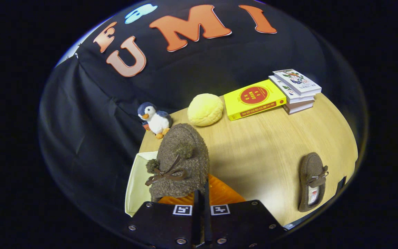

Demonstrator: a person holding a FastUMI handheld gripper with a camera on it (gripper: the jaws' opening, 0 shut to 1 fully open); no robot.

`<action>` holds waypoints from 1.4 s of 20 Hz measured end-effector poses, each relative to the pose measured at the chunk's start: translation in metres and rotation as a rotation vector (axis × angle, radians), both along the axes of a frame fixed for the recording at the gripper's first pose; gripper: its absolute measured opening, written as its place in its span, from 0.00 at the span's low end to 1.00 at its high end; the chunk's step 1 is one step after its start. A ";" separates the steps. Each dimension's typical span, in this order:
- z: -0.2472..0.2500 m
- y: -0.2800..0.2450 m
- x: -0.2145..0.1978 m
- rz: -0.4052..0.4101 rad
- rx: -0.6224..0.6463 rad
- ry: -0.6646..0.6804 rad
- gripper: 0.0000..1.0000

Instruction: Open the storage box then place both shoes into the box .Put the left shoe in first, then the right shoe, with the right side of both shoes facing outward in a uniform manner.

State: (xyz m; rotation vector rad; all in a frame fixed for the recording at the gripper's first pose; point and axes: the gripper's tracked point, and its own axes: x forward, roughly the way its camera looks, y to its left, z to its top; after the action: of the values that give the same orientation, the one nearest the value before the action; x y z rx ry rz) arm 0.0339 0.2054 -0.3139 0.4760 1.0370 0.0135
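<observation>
A brown shoe (180, 162) is being held clamped by the hand-held gripper (201, 199) at lower centre, over the open storage box (137, 180), apparently for lowering in, while the other shoe (312, 181) is lying on the desk (264, 145) at lower right

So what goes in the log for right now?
gripper: shut on brown shoe | position: above open storage box | second shoe: on table

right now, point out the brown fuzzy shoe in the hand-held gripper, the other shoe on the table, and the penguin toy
brown fuzzy shoe (181, 162), gripper view, toe top
second brown shoe (311, 181), gripper view, bow
plush penguin toy (154, 119), gripper view, white belly
</observation>
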 end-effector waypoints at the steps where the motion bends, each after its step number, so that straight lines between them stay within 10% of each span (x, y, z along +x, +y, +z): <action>1: 0.005 0.016 0.003 0.017 0.009 -0.009 0.05; 28: -0.103 0.182 -0.031 0.205 0.018 0.311 0.07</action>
State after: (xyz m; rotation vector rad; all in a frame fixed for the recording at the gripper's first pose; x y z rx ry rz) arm 0.0028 0.3876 -0.4165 0.3935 1.3895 0.1342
